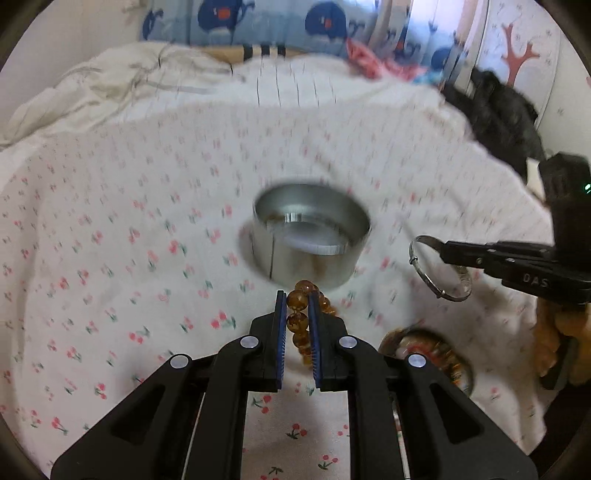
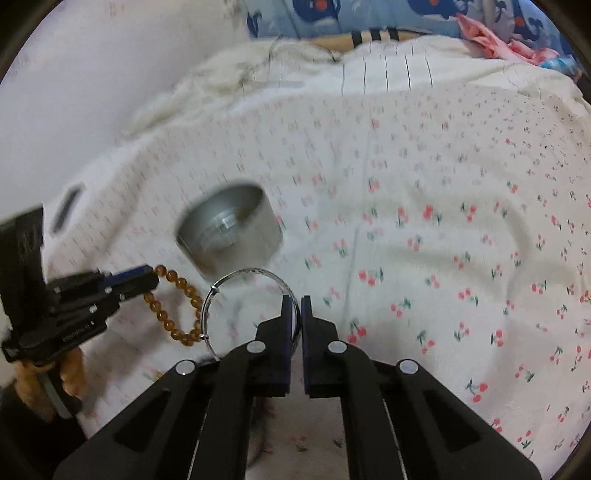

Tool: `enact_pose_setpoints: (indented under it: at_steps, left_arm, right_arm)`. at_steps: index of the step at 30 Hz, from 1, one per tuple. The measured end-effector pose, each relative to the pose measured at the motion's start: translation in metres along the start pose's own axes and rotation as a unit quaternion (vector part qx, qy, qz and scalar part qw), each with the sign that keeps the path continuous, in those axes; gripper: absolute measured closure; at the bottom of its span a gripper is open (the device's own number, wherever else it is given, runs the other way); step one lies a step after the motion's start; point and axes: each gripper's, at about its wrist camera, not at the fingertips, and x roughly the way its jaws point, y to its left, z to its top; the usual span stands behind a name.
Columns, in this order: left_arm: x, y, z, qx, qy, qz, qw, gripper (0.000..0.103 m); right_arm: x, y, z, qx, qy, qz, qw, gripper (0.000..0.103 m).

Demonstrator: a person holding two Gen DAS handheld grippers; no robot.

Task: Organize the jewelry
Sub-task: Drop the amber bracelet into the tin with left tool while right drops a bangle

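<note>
A round silver tin (image 1: 310, 240) stands open on the cherry-print bedsheet (image 1: 110, 221); it also shows in the right wrist view (image 2: 229, 232). My left gripper (image 1: 298, 295) is shut on an amber bead bracelet (image 1: 299, 317), held just in front of the tin; the bracelet hangs from it in the right wrist view (image 2: 177, 306). My right gripper (image 2: 296, 301) is shut on a thin silver bangle (image 2: 221, 288), near the tin's right side. The bangle shows in the left wrist view (image 1: 439, 269), held by the right gripper (image 1: 443, 251).
Another beaded bracelet (image 1: 428, 350) lies on the sheet below the right gripper. A crumpled white duvet (image 1: 110, 85) and blue patterned pillows (image 1: 295, 22) lie at the bed's far side. A black object (image 1: 498, 114) sits at the far right.
</note>
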Motion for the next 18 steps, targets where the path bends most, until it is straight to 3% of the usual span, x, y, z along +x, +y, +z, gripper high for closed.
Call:
enact_pose_setpoints:
  at_steps: [7,13,16,18]
  left_arm:
    - [-0.014,0.008,0.034,-0.026,-0.039,-0.040,0.9981,0.092]
    - [-0.007,0.008,0.067,-0.058,-0.066,-0.097,0.9914,0.092]
    - [0.017,0.014,0.074,-0.074,-0.054,-0.098,0.9910,0.092]
    - [0.037,0.019,0.074,-0.078,-0.027,-0.079,0.9934,0.092]
  right_arm:
    - [0.003,0.029,0.030,-0.051,-0.028,-0.036,0.998,0.098]
    - [0.023,0.059,0.060,-0.127,-0.048,-0.100,0.986,0.098]
    - [0.033,0.062,0.069,-0.138,-0.051,-0.117,0.982,0.098]
    - [0.040,0.061,0.071,-0.140,-0.046,-0.122,0.981,0.098]
